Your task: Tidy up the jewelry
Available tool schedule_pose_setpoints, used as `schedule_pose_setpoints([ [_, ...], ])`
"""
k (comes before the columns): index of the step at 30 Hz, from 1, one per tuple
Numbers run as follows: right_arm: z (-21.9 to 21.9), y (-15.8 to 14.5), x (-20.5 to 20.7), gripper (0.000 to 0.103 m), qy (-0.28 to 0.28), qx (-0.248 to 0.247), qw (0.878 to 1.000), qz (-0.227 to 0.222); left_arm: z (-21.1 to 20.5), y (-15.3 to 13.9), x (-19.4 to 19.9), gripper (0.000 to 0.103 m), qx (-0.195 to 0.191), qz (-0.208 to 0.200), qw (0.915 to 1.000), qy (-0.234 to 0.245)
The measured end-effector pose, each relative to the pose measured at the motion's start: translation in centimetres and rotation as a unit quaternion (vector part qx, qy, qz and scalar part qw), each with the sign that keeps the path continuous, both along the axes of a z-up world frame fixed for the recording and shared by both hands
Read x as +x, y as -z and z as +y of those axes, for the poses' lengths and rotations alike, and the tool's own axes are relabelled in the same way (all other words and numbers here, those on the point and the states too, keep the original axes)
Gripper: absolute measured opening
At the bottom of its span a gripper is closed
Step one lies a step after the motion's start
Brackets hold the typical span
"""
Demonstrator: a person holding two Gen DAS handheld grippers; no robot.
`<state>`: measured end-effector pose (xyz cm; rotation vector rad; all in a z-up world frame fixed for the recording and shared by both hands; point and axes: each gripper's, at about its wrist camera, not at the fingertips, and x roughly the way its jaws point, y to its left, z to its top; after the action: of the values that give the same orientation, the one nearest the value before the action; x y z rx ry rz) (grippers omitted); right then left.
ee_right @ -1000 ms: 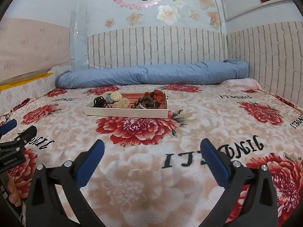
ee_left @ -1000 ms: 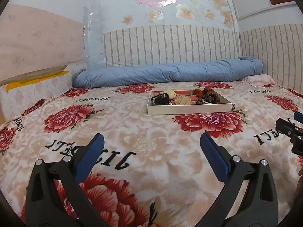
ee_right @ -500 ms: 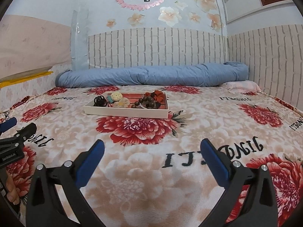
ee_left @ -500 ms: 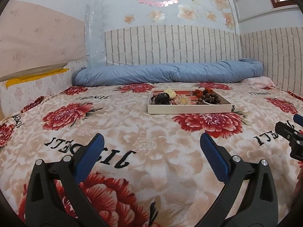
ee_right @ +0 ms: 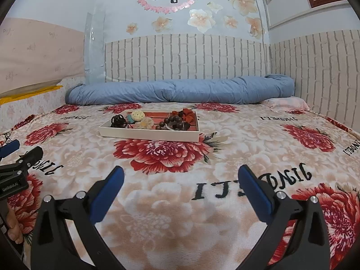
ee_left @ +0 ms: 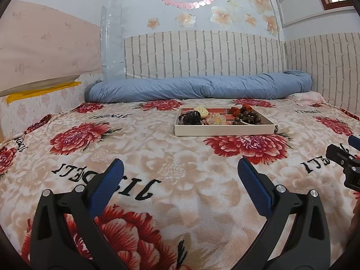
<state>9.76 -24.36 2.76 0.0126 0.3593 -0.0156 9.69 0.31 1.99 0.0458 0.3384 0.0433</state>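
Resting on a plush fleece blanket (ee_left: 157, 157) printed with large red peonies and black lettering, a shallow rectangular white tray (ee_left: 225, 131) with a coral-red lining holds the jewelry. In the left wrist view a glossy black beaded cluster (ee_left: 192, 117) sits at the tray's left end, a pale cream round shell-like piece (ee_left: 201, 110) behind it, a soft beige fabric flower (ee_left: 217, 119) near the middle, a string of dark brown round wooden beads (ee_left: 248, 117) to the right, and a ruffled red fabric piece (ee_left: 236, 110) toward the far edge.

The left gripper (ee_left: 180, 175), black plastic with ribbed blue rubber pads, hovers low over the blanket with its jaws spread wide, holding nothing. The right gripper (ee_right: 180, 175), of the same make, is likewise spread apart and empty. Both are well short of the tray.

A long rolled blue quilt (ee_right: 180, 90) lies along the brick-patterned wall panel (ee_right: 191, 56).
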Motion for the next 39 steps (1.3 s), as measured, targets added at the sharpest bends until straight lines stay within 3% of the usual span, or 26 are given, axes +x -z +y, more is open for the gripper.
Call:
schedule_pose_setpoints([
  [39, -0.45, -0.07, -0.01, 0.099, 0.003, 0.002, 1.0, -0.001, -0.12, 0.0, -0.02, 0.098, 0.0, -0.001, 1.0, 0.0],
])
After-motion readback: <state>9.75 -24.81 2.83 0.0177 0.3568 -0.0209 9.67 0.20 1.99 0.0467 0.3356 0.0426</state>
